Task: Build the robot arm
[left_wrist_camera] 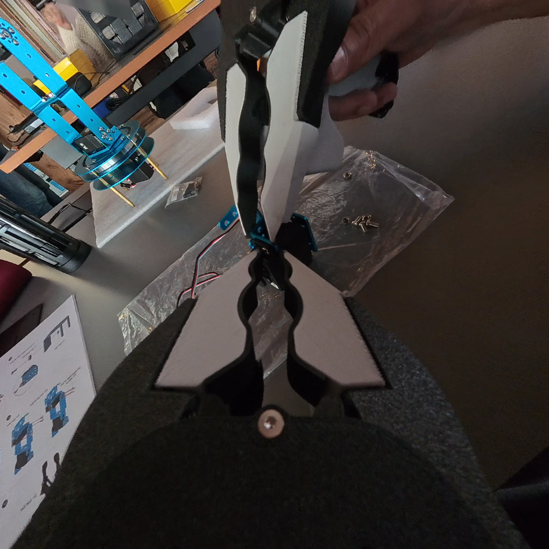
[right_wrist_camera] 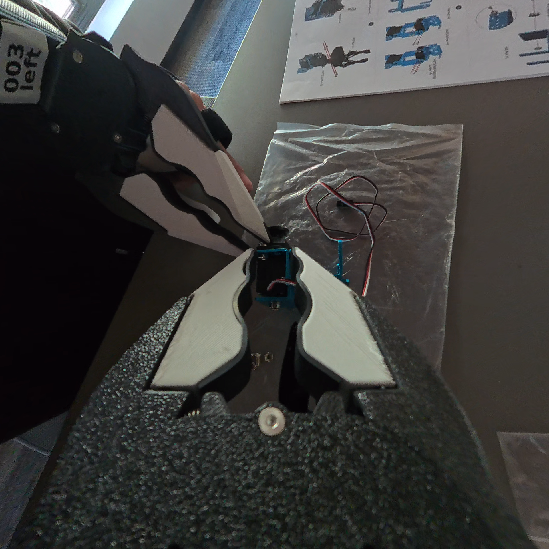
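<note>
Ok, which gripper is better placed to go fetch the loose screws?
Probably left: the left gripper only nips the servo bracket's end, the right gripper clamps its body, and the screws lie nearby.

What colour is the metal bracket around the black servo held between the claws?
Blue, anodised-looking metal bracket around the black servo; clearest in the right wrist view.

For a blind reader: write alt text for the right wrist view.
The right tongs grip a black servo in a blue metal bracket above a dark table, while the left tongs pinch its top end. Behind lie a clear plastic bag, a looped servo cable and an instruction sheet.
</note>
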